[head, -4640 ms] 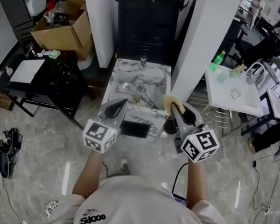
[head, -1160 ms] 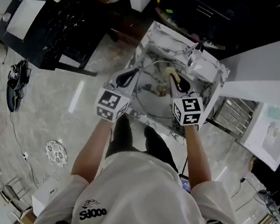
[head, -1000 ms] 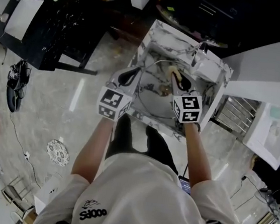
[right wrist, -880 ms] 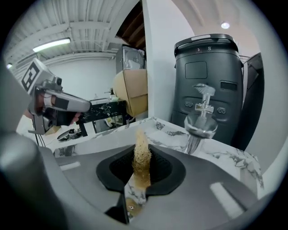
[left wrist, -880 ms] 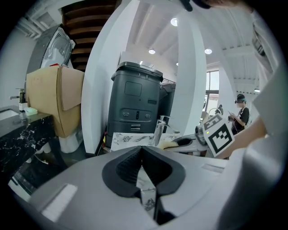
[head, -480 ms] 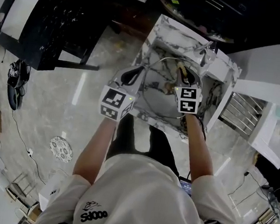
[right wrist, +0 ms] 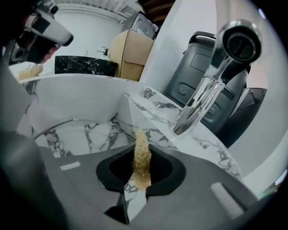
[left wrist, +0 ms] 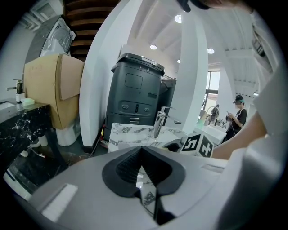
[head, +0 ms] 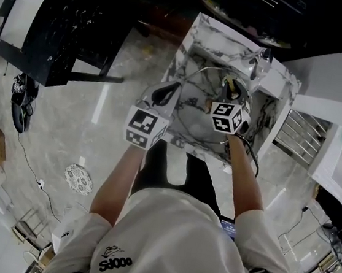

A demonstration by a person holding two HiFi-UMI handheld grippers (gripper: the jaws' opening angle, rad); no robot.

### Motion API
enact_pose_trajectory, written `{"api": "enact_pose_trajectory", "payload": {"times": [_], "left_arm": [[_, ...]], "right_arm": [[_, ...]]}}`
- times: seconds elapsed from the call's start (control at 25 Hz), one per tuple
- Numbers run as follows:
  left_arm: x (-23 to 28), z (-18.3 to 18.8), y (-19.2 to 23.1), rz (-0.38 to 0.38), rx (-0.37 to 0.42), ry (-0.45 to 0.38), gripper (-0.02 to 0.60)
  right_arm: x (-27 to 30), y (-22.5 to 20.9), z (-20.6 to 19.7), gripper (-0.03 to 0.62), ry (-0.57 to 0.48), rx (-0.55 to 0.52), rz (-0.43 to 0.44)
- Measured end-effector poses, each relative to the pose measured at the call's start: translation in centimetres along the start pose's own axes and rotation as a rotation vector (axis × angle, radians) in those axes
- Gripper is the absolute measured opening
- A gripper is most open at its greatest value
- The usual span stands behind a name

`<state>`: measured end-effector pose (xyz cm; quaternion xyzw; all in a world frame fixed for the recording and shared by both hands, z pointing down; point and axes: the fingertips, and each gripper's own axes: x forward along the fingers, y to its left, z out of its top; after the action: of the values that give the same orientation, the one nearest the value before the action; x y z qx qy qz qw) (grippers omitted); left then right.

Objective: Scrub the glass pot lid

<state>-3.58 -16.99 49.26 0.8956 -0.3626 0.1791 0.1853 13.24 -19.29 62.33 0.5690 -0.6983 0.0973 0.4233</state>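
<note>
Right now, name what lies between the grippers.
Head view: the glass pot lid, in the sink, between left gripper and right gripper with its scrubber.

The glass pot lid (head: 195,102) lies in the sink (head: 216,30), the faucet (head: 259,57) on the sink's far right rim, the right tongs (head: 229,84) (a scrubber (right wrist: 142,157) between them) over the basin, the left tongs (head: 175,90) over its left edge, a desk (head: 61,26) left of it.
</note>
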Motion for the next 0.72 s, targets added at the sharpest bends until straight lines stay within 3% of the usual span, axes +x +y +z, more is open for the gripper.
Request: {"api": "enact_pose_trajectory", "payload": {"times": [0.32, 0.56, 0.72], "left_arm": [[0.2, -0.5, 0.4, 0.003, 0.000, 0.017, 0.009], [0.3, -0.1, 1.0, 0.010, -0.004, 0.013, 0.009], [-0.1, 0.0, 1.6, 0.023, -0.010, 0.009, 0.010]], "right_arm": [[1.2, -0.3, 0.8, 0.057, -0.013, -0.027, -0.019], [2.2, 2.3, 0.6, 0.055, 0.006, -0.067, 0.069], [2.9, 3.7, 0.8, 0.055, 0.030, -0.038, 0.127]]}}
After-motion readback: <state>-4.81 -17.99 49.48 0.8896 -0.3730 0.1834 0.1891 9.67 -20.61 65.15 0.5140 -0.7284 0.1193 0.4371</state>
